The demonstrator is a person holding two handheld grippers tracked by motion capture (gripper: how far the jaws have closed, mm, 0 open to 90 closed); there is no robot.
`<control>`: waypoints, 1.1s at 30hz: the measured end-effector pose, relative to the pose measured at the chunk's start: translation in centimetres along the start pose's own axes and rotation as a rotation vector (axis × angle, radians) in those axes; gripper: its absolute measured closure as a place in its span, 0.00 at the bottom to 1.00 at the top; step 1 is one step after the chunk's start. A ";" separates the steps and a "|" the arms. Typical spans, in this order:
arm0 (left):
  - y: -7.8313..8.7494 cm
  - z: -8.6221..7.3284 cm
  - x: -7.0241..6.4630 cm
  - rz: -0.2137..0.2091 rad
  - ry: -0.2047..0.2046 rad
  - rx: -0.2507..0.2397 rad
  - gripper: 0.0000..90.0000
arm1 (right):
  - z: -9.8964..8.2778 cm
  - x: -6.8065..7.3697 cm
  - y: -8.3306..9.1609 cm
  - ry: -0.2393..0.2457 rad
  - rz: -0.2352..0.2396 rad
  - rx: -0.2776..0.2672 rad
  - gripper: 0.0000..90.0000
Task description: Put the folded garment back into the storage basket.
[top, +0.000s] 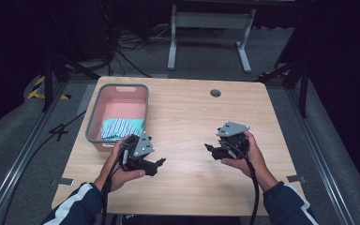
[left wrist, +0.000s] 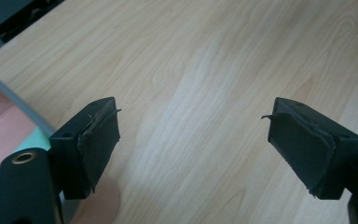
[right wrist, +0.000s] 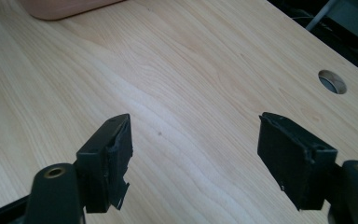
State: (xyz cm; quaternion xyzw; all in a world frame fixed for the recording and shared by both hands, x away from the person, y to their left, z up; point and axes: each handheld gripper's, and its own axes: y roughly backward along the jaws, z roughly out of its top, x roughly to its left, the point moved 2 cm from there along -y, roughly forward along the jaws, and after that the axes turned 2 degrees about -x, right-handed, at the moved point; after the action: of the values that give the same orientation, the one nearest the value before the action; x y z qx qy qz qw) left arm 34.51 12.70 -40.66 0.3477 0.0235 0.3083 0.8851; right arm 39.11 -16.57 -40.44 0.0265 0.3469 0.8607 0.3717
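Left gripper [top: 158,163] and right gripper [top: 209,149] held just above the bare table [top: 192,117], both with jaws wide apart and nothing between them. The striped cloth [top: 119,127] lies folded inside the pink bin [top: 93,117], just beside the left gripper. Likely hazards — the left jaws could catch the bin's near wall on the way in and shove or tip it; a shallow pinch could lift one layer and unfold the cloth.
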 end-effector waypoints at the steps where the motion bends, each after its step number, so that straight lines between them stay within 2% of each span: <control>1: -0.2 -0.1 -0.2 -0.011 -0.001 0.000 0.19 | -0.3 0.0 0.3 -0.001 -0.005 -0.001 0.30; 7: -1.0 -0.6 -1.0 -0.043 -0.033 0.021 0.19 | -2.3 -0.3 1.3 -0.005 -0.015 0.012 0.30; 10: -1.4 -1.1 -1.3 -0.051 -0.038 0.044 0.19 | -3.4 -0.4 1.7 -0.001 -0.024 0.028 0.30; 15: -1.8 -2.2 -1.5 -0.060 -0.051 0.087 0.19 | -5.1 -0.6 2.5 -0.005 -0.017 0.020 0.29; 18: -2.0 -2.7 -1.6 -0.069 -0.047 0.093 0.19 | -5.8 -0.7 2.8 -0.004 -0.020 0.021 0.28; 21: -2.4 -3.5 -1.7 -0.084 -0.044 0.109 0.19 | -7.3 -0.8 3.1 -0.008 -0.014 0.028 0.28; 28: -3.0 -4.6 -2.0 -0.101 -0.037 0.113 0.19 | -9.5 -0.8 3.2 -0.050 0.010 0.041 0.27; 29: -3.1 -4.8 -2.0 -0.105 -0.044 0.117 0.19 | -9.8 -0.8 3.2 -0.047 0.006 0.042 0.27; 33: -2.9 -5.9 -2.1 -0.130 -0.028 0.117 0.19 | -11.4 -0.7 3.2 -0.067 0.001 0.062 0.27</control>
State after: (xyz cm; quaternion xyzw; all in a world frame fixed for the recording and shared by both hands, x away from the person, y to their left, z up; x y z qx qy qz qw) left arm 32.87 13.39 -47.32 0.4008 0.0517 0.2432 0.8818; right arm 34.15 -25.22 -46.96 0.0669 0.3606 0.8484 0.3818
